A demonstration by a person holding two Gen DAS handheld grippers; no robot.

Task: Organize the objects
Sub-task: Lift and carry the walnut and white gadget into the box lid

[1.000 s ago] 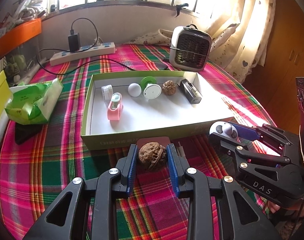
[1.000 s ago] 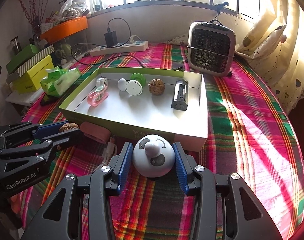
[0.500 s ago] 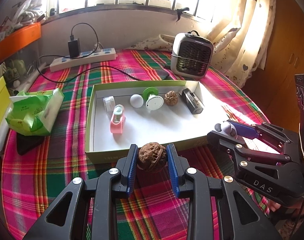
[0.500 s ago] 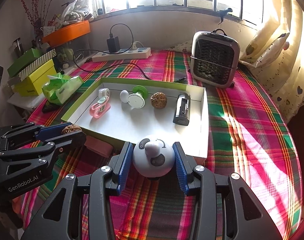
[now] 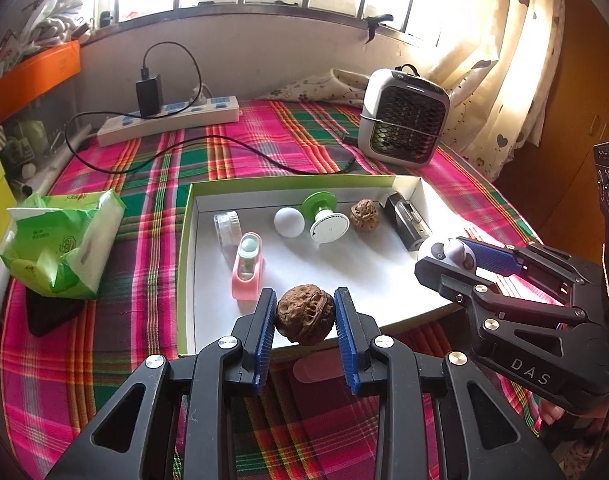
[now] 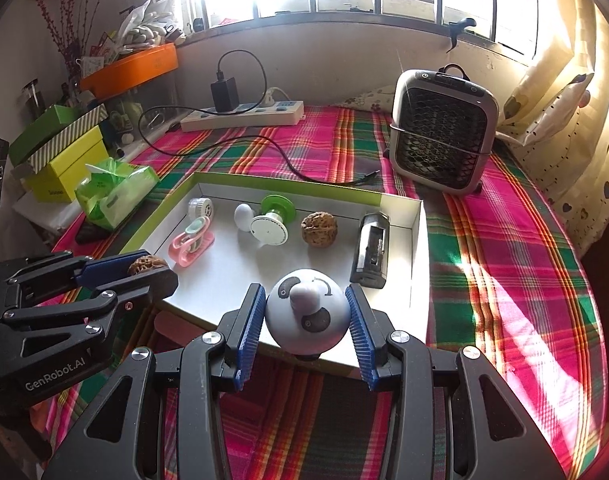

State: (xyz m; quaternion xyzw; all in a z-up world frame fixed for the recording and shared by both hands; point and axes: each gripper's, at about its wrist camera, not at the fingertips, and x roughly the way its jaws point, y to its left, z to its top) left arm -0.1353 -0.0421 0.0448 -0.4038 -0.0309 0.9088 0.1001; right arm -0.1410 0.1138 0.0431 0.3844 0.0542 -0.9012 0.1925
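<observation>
While I hold both grippers over the near edge of the box point(image 5: 186, 240), my left gripper point(image 5: 304, 314) is clamped on a brown walnut point(image 5: 304, 314), and its blue pads point(image 5: 264, 320) press on both sides of the shell. My right gripper point(image 6: 307, 316) is clamped on a white round toy point(image 6: 307, 316) with dark patches and a small knob on top. In the left view the right gripper stands at the right side, with the toy at its tip above the near right corner of the box.

Just under the left gripper, a pink thing point(image 5: 310, 368) lies on the checked tablecloth point(image 5: 124, 352), outside the box wall. Inside the box, on its white floor, a pink clip-shaped object point(image 5: 246, 274) is nearest. Behind it, in a row along the far wall, are a small clear jar point(image 5: 226, 226), a white ball point(image 5: 289, 222), a green and white spool point(image 5: 324, 220), a second walnut point(image 5: 365, 216) and a dark rectangular device point(image 5: 408, 224).

Beyond the box stand a small fan heater point(image 5: 404, 120) and a power strip point(image 5: 172, 120). A green tissue pack point(image 5: 60, 240) lies left of the box.
</observation>
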